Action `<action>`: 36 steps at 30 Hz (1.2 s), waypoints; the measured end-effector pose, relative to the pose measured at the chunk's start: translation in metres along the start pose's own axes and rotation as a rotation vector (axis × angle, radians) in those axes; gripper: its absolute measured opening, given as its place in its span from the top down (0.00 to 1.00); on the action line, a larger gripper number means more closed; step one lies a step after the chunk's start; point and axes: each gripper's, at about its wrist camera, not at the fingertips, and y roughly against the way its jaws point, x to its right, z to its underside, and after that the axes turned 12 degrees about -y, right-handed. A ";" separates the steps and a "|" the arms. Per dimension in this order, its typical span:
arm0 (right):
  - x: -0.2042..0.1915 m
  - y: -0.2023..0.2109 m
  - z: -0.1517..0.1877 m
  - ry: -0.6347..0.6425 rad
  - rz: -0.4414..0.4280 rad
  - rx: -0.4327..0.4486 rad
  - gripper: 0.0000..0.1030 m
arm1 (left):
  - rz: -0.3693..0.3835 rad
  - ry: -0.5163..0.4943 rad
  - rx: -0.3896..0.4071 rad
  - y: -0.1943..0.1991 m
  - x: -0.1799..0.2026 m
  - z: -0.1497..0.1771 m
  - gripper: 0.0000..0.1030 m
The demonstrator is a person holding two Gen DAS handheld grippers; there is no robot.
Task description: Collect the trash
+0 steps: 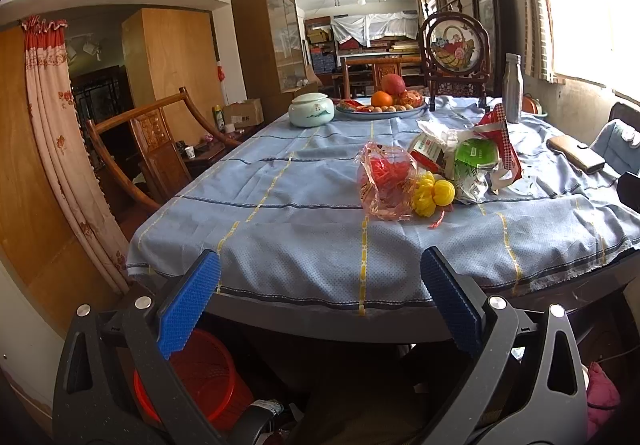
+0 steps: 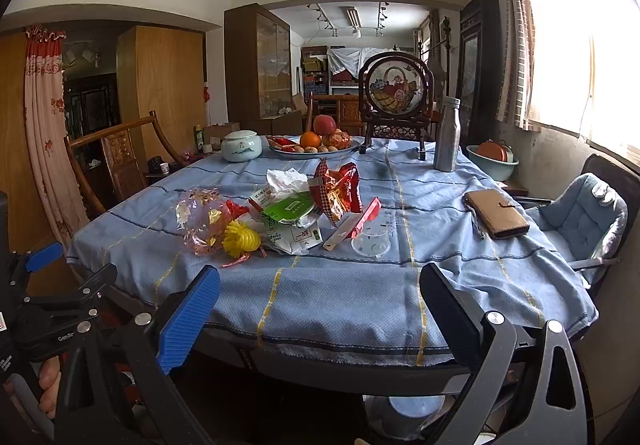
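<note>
both tools, left tool [image 1: 320,277] and right tool [image 2: 320,293], hang spread and empty before the tabletop [image 2: 340,309] edge; wrapper pile [image 2: 296,213] sits near it, bare cloth between.

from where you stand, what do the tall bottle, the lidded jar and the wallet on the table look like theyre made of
Tall bottle: looks like brushed metal, probably stainless steel, with a dull silver sheen and soft vertical highlights.
Lidded jar: seems glazed ceramic, pale celadon green, smooth and glossy with a painted motif.
Wallet: appears to be tan leather or imitation leather, matte, with a darker edge; which one cannot be told.
</note>
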 end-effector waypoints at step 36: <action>0.002 -0.006 0.003 -0.017 -0.006 -0.022 0.05 | -0.005 0.004 -0.026 -0.008 -0.003 0.005 0.07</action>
